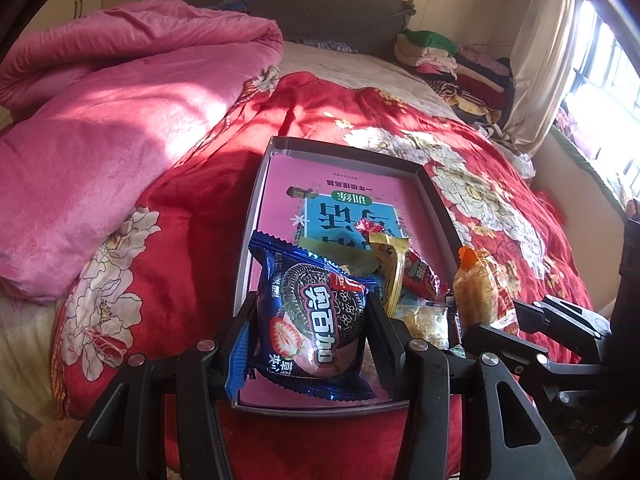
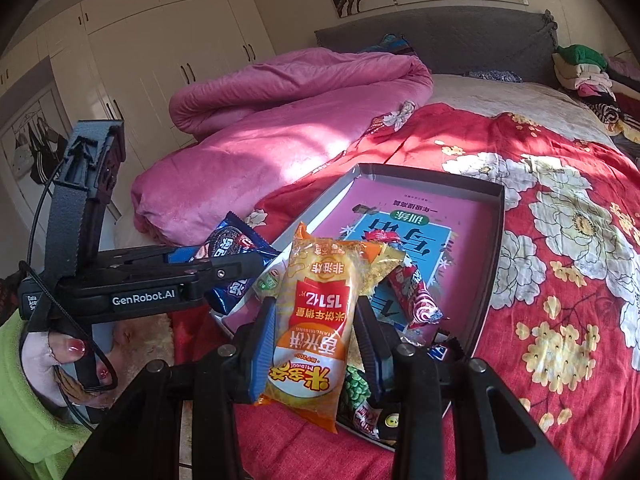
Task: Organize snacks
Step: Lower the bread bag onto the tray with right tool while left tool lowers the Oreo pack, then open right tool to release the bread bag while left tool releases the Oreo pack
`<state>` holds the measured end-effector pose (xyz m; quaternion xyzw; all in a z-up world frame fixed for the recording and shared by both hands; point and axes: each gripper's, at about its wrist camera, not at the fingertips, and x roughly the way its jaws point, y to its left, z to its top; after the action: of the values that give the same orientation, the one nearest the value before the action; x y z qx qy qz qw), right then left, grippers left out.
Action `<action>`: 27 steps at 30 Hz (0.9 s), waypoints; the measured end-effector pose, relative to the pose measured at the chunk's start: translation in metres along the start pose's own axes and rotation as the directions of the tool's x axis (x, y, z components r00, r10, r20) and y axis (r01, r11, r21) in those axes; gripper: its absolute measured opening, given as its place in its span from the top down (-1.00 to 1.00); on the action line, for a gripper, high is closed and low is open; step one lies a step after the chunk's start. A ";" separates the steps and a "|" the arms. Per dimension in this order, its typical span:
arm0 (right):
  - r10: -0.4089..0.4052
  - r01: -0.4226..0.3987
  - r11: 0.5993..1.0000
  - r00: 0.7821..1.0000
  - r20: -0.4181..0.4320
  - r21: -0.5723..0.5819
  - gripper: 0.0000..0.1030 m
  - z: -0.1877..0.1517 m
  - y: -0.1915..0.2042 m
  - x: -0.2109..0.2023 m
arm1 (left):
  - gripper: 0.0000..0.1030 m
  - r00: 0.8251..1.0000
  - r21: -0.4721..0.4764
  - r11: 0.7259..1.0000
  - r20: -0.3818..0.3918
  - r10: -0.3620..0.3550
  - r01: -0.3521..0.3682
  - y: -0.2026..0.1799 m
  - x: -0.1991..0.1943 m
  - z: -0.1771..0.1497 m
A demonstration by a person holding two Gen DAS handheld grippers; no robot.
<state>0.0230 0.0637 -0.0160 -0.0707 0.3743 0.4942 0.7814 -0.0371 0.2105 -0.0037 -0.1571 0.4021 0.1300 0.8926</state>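
A blue Oreo packet [image 1: 316, 320] stands upright between the pads of my left gripper [image 1: 312, 312], which is shut on it above the near end of a shallow grey box [image 1: 436, 196]. The box lies on the red floral bedspread with a pink book [image 1: 340, 176] in it. A yellow packet [image 1: 390, 268] and a red packet [image 1: 424, 276] lie piled at its near end. My right gripper [image 2: 316, 308] is shut on an orange rice-cracker pack [image 2: 316, 320] over the box's [image 2: 498, 232] near corner. To its left, my left gripper [image 2: 240, 260] holds the Oreo packet [image 2: 224, 248].
A bunched pink quilt [image 1: 120, 120] covers the left of the bed. Folded clothes [image 1: 460, 64] are stacked at the far right by the curtain and window [image 1: 600, 80]. Wardrobe doors [image 2: 160, 40] stand beyond the bed. A hand with a green sleeve [image 2: 24, 400] holds the left gripper.
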 end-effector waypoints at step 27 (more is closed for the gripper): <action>-0.025 0.027 0.999 0.998 -0.052 0.036 0.24 -0.004 -0.024 0.022 | -0.01 1.000 0.115 0.993 -0.007 -0.005 0.006 -0.029 0.024 0.000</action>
<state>0.0461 0.0657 -0.0394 -0.0741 0.4024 0.4749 0.7791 -0.0118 0.1862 -0.0168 -0.1071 0.4113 0.1037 0.8992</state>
